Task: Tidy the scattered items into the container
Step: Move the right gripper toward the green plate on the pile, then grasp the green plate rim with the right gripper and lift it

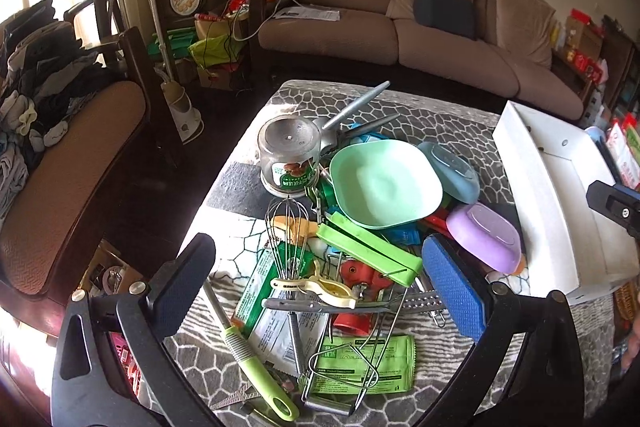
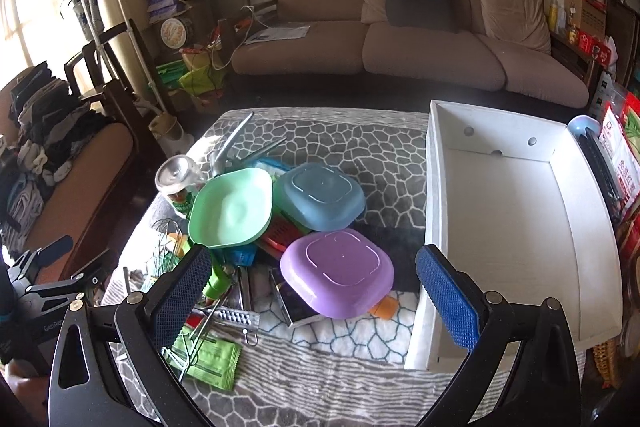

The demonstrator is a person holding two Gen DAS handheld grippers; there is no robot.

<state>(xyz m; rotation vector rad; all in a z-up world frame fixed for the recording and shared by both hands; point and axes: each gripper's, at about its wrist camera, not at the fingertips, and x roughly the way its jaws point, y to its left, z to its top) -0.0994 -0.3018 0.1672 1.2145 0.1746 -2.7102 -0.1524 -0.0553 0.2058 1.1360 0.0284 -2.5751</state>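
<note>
Left wrist view: left hand-held gripper (image 1: 320, 301) spread wide, holding nothing, poised over the near end of the heap. Directly between its blue pads (image 1: 454, 291): a wire whisk (image 1: 287, 227), a cream-yellow peeler (image 1: 316, 287), a red tool (image 1: 360, 291) and a bright green flat clip (image 1: 368, 255). Nearer the front edge of the surface (image 1: 440, 123), a green-handled knife (image 1: 256, 367) and green sachets (image 1: 360, 367). Farther back, an overturned glass jar (image 1: 290, 155), a mint-green bowl (image 1: 384, 183), a blue lidded bowl (image 1: 452, 167) and a purple lidded bowl (image 1: 486, 237). White box (image 1: 560, 195) along the right edge, nothing seen inside. Tip of the other hand-held gripper visible at far right.

Right wrist view: right hand-held gripper (image 2: 316, 301) also wide and empty, framing the purple lidded bowl (image 2: 338, 273), which lies just beside the white box (image 2: 516, 223). Box interior bare. Mint-green bowl (image 2: 232, 207) and blue lidded bowl (image 2: 320, 197) behind it; a metal grater (image 2: 232, 315) and sachet (image 2: 208, 355) toward the front-left.

Judged as the very start: nothing packed yet, first pick being chosen. Likely next: closing on one loose piece, the purple bowl being the closest to the box, then lifting clear of the tangle, with wire handles liable to snag.

Surface draped in a grey-and-white patterned cloth. Living room around: brown sofa (image 2: 400, 39), piled clothes on a chair at left, cluttered shelves at right.
</note>
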